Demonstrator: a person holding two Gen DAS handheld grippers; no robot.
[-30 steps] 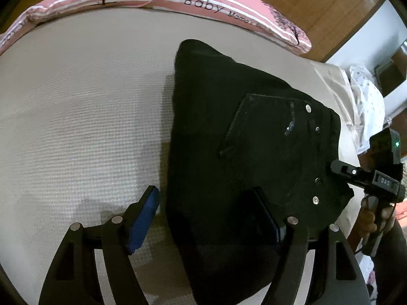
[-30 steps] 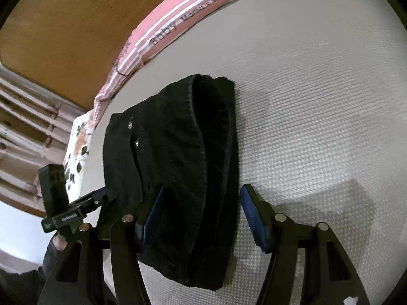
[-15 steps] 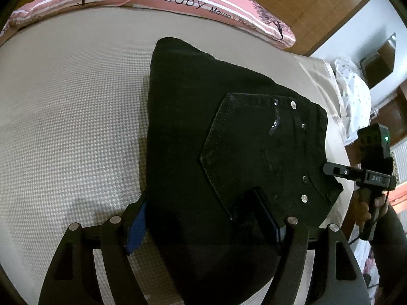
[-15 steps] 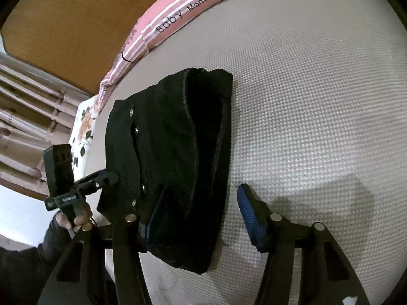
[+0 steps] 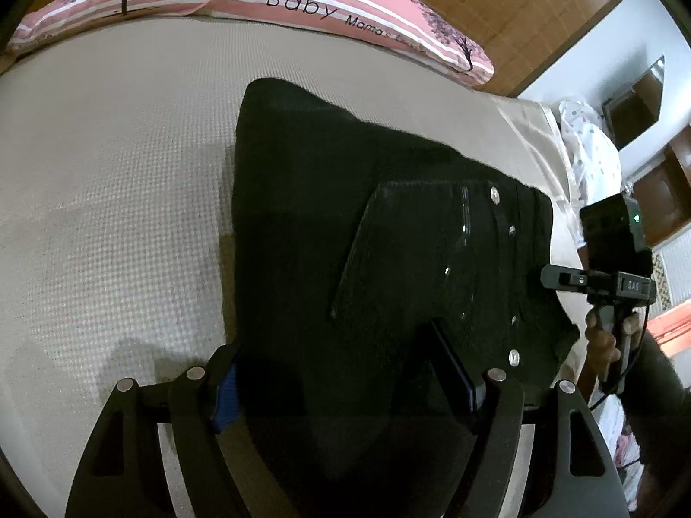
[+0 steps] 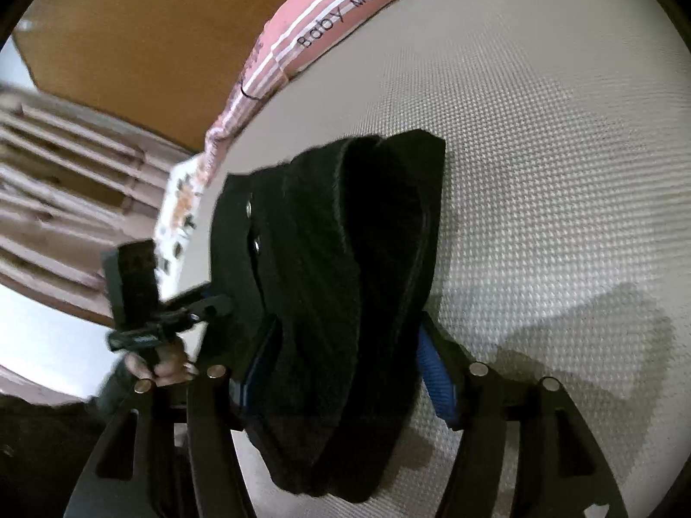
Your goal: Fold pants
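Folded black pants [image 5: 388, 237] lie on the beige mattress [image 5: 108, 216], back pocket and rivets up. My left gripper [image 5: 332, 345] straddles their near end. Its left pad [image 5: 224, 393] sits at the folded edge and its right pad [image 5: 453, 371] rests over the fabric, without squeezing. In the right wrist view the pants [image 6: 337, 237] show as a thick stack of layers. My right gripper [image 6: 347, 323] has the stack between its blue pads [image 6: 436, 384], and its jaws are opening. Each gripper also shows in the other's view, the right gripper [image 5: 557, 278] at the waistband and the left gripper [image 6: 207, 302] at the opposite end.
A pink striped pillow [image 5: 302, 4] lies along the far edge of the mattress against a wooden headboard [image 5: 540, 8]. A white spotted cloth [image 5: 587, 146] lies past the mattress's right side. A hand [image 5: 604, 341] holds the right gripper's handle there.
My left gripper shifted until its left pad met the pants' folded edge. My right gripper moved over the stack, so its right pad, earlier out on the mattress, now flanks the fabric.
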